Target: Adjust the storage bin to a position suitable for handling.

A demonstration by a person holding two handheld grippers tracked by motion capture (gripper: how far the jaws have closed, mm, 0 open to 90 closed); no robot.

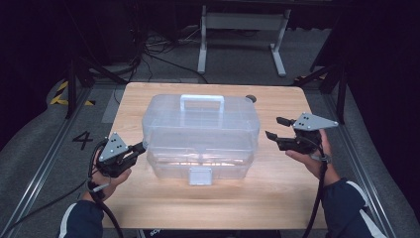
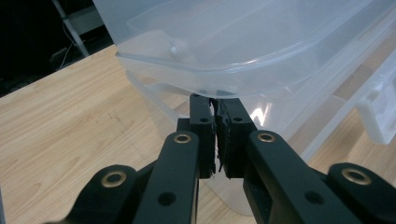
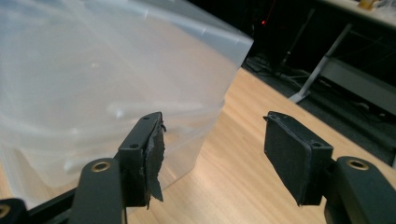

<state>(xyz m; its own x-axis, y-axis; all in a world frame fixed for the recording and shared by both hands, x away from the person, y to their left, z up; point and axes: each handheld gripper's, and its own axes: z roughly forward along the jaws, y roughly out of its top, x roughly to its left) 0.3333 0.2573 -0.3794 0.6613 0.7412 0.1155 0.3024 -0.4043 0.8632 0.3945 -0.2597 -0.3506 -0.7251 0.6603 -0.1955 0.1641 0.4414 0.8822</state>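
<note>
**Box pinched at its left end, right side yet to be gripped**

While the left gripper [image 1: 140,147] is clamped shut on the lid's rim at the left end of the clear plastic box [image 1: 200,136], the right gripper [image 1: 275,128] hangs apart from the right end, jaws spread and empty. Sitting mid-table [image 1: 277,193], the box runs lengthwise between them, directly left of the right gripper's jaws.
</note>
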